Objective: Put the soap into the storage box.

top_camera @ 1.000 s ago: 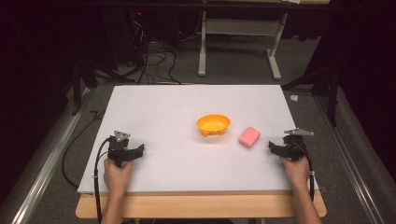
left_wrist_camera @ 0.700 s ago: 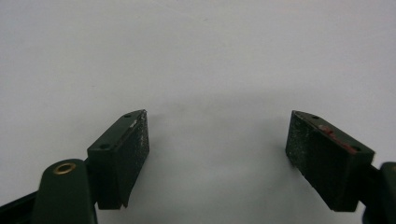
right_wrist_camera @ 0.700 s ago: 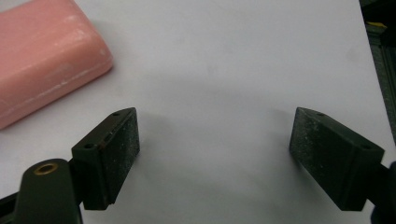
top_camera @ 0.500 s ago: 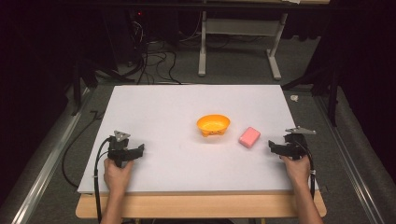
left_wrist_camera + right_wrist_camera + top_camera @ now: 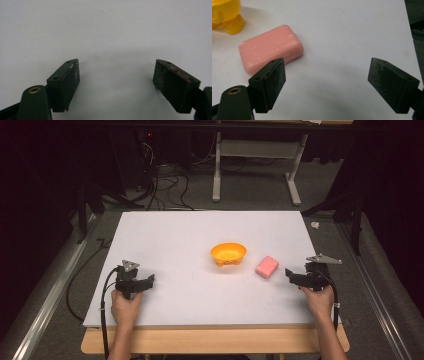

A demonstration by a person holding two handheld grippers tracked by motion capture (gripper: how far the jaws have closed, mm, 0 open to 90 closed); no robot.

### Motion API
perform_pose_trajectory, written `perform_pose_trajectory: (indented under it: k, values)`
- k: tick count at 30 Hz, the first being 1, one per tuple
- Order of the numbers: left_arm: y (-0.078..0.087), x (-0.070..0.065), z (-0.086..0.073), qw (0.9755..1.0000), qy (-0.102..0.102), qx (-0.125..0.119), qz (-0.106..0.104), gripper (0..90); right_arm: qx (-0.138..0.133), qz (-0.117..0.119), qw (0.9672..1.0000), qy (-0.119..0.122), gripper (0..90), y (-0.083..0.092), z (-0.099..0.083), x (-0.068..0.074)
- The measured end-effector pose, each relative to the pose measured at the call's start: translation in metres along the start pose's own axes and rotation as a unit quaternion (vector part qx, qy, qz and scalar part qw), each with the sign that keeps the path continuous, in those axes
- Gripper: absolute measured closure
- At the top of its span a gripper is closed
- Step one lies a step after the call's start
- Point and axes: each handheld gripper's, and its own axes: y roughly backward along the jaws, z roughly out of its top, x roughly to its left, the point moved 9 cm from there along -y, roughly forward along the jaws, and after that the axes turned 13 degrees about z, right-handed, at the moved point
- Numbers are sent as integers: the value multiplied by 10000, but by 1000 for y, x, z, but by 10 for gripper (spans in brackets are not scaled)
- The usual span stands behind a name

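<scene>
The pink soap bar (image 5: 267, 266) lies flat on the white table (image 5: 200, 235), nearer the right edge than the left, just beside the orange bowl (image 5: 228, 254) but not touching it. Its long side slants from the near left up toward the far right. The right gripper (image 5: 291, 277) sits close to the soap, near the right edge, with its jaws wide apart and holding nothing. The right gripper view shows the bowl's little feet. The left gripper (image 5: 148, 281) rests near the left front corner, jaws also spread wide over bare table.
</scene>
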Motion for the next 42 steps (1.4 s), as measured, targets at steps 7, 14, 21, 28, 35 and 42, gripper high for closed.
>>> perform_pose_trajectory:
  k: [7,14,21,28,35,42]
  values:
    - [0,0,0,10000,1,-1,1,218,-65,162,9996,202,149,1,6,13]
    - [0,0,0,10000,1,-2,3,218,-101,318,9990,304,143,-1,12,25]
    - [0,0,0,10000,0,-2,4,218,-61,429,9979,473,141,-5,18,36]
    - [0,0,0,10000,0,-2,5,218,-85,583,9963,633,131,-11,26,46]
    - [0,0,0,10000,3,-1,6,217,-36,728,9941,802,127,-23,39,58]
    - [0,0,0,10000,5,0,2,217,139,758,9922,982,124,-41,43,63]
